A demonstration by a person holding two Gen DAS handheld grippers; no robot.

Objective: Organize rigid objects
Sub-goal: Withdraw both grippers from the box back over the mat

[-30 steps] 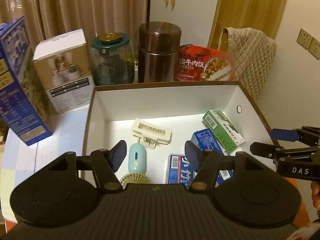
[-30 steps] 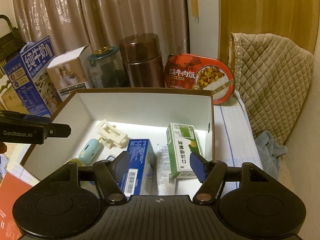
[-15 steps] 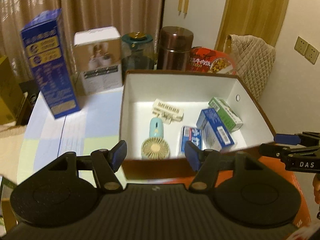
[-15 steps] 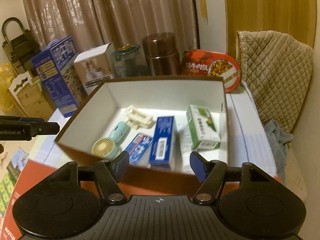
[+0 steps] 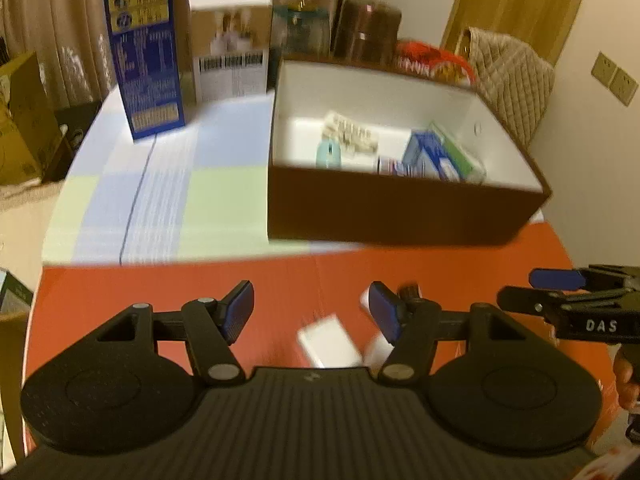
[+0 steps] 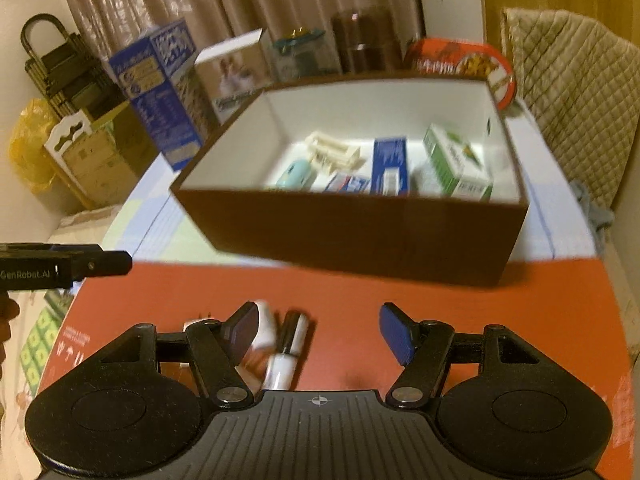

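A brown rectangular cardboard box with white inner walls [image 6: 360,236] fills mid-frame, holding small cartons. Below it lies a flat red sheet [image 5: 200,300]. Left gripper [image 5: 312,312] and right gripper [image 6: 318,330] hover spread, empty. A glossy white cylindrical marker [image 6: 286,356] lies lower left.

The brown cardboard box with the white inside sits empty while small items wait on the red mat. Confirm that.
Not empty. The right wrist view shows the brown cardboard box already holding a green carton, a blue carton and a mint handheld fan. Small items do wait on the red mat.
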